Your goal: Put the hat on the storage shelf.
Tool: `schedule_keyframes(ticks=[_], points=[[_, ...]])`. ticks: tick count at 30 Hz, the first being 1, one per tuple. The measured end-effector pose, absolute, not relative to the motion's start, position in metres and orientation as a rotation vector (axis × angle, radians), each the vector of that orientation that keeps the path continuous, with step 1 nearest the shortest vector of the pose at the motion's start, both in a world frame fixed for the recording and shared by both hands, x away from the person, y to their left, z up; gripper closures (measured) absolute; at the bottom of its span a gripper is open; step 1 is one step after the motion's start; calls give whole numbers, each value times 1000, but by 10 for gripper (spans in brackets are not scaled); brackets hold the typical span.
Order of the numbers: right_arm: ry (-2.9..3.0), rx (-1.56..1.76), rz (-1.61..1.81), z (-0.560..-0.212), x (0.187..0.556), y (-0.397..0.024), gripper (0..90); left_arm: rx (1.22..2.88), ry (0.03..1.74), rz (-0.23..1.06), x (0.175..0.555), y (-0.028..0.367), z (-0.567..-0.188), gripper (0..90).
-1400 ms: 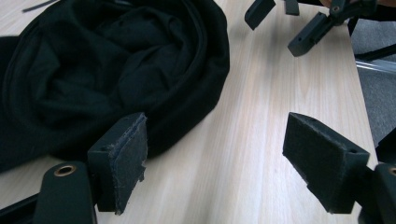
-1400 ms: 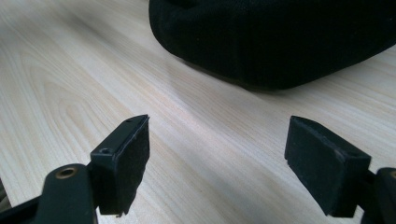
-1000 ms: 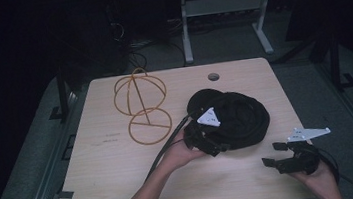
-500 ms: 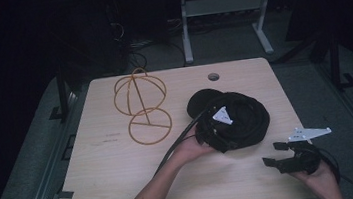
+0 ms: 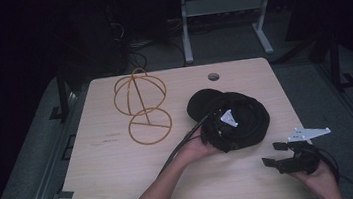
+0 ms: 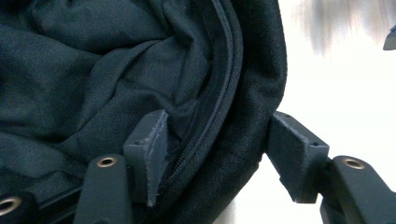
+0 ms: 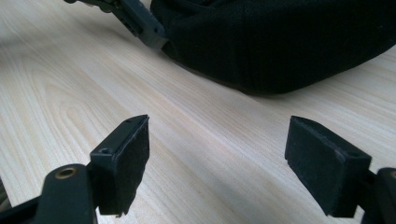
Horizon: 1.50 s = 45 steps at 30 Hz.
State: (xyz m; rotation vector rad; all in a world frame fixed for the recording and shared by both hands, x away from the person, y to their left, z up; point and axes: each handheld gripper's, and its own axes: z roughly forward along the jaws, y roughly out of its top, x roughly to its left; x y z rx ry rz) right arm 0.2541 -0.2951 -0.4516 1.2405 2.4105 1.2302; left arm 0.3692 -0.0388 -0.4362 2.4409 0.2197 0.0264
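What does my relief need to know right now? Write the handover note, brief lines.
Left gripper: open, jaws straddling the rim of the black hat, one inside, one outside; not clamped.
Right gripper: open, holding nothing, low over the table near its front right corner, aimed at the hat.
Wire hat stand: upright at the table's back left, bare.
Done: hat rim lined up in the left gripper.
Left, probably: close on the rim, lift the hat; the stand looks the likely destination.

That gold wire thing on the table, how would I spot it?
Start at the light wooden table and look at its far left part. The wire stand sits there, apart from the black hat: a thin gold globe cage above a flat ring base.
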Motion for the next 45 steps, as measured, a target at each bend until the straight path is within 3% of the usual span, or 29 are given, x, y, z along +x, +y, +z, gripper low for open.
schedule_keyframes(ticks=[10,14,24,33,45], points=[[2412,1244,1234,-452,254,-295,217,2495,174,22,370,-44,-445,500],[2415,1242,1234,-452,254,-295,223,2518,165,31,371,-45,-447,597],[2412,1249,1232,-452,254,-295,224,2507,170,19,369,-45,-440,739],[2405,1245,1236,-451,253,-292,225,2446,145,-13,361,-39,-419,770],[2354,1197,1275,-444,250,-288,219,2243,157,-147,352,-16,-376,777]])
